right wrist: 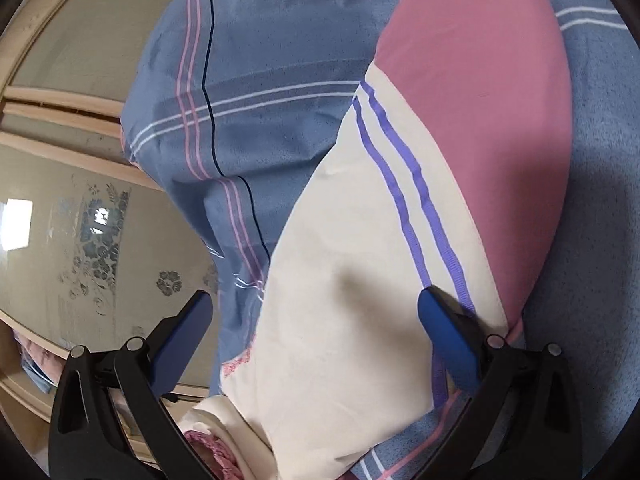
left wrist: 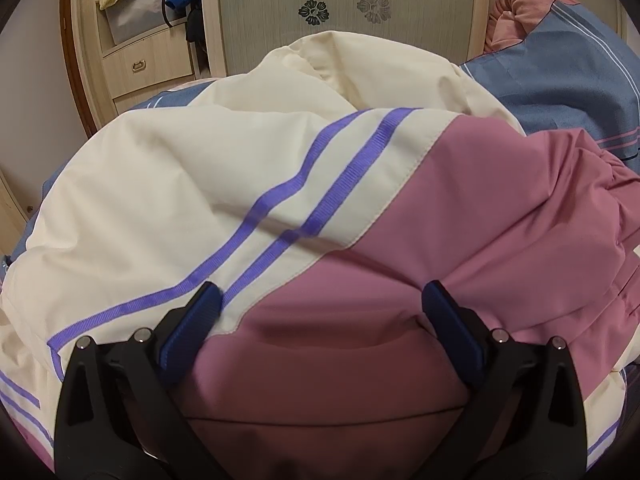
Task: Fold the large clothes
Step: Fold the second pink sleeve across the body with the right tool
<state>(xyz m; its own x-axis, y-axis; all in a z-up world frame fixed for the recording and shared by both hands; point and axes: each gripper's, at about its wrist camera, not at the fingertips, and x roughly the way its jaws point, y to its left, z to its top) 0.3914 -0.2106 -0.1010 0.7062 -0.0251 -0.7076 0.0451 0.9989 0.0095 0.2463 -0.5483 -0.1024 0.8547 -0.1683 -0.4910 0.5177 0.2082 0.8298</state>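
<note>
A large puffy jacket (left wrist: 280,168), cream and pink with two purple stripes, lies bunched on a blue striped bedspread (left wrist: 568,80). My left gripper (left wrist: 320,300) is open, its jaws spread wide just over the pink and cream panel; nothing is held. In the right wrist view a sleeve or side of the same jacket (right wrist: 360,280) stretches away across the bedspread (right wrist: 248,128). My right gripper (right wrist: 316,304) is open with its jaws wide, straddling the cream part close to the fabric.
A wooden wardrobe with floral frosted doors (left wrist: 340,8) stands behind the bed, with drawers and a shelf of bags (left wrist: 136,20) at the left. A pink pillow (left wrist: 516,4) sits at the back right. The wardrobe doors also show in the right wrist view (right wrist: 80,220).
</note>
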